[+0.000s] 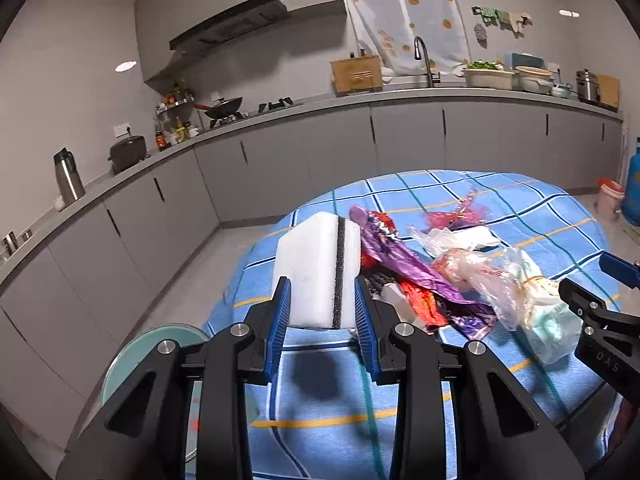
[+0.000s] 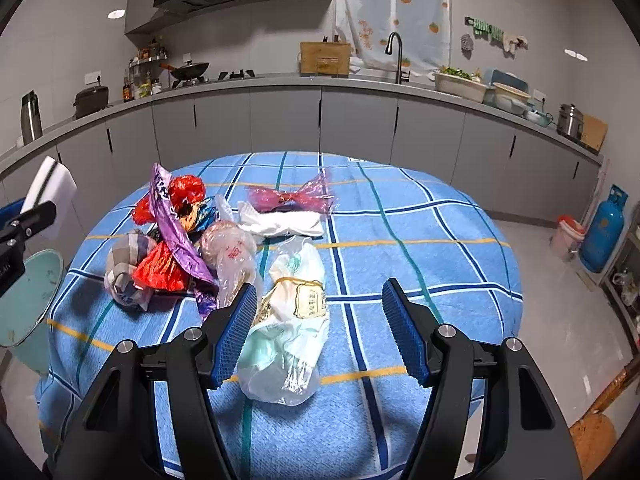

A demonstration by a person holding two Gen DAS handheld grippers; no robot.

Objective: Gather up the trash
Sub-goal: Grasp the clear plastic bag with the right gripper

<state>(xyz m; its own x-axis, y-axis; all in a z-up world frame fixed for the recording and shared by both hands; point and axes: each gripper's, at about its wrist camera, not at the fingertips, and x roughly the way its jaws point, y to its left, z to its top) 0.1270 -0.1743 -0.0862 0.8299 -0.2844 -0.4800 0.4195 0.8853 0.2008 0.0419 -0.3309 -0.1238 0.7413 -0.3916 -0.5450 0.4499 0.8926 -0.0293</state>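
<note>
My left gripper (image 1: 322,320) is shut on a white foam block with a black stripe (image 1: 318,268), lifted above the table's left edge; the same foam block (image 2: 50,188) shows at the left of the right wrist view. My right gripper (image 2: 320,332) stands open over a clear plastic bag with a yellow label (image 2: 292,320), which lies between its fingers without being pressed. On the blue checked tablecloth (image 2: 420,248) lies a heap of wrappers: a purple foil wrapper (image 2: 172,224), red wrappers (image 2: 160,268), a pink cellophane piece (image 2: 292,198) and a white tissue (image 2: 280,222).
A pale green round bin (image 2: 28,300) stands on the floor at the table's left, also seen as the bin (image 1: 156,344) under my left gripper. Grey kitchen cabinets (image 2: 280,120) run behind the table. A blue gas cylinder (image 2: 604,228) and a small pail (image 2: 568,236) stand at the right.
</note>
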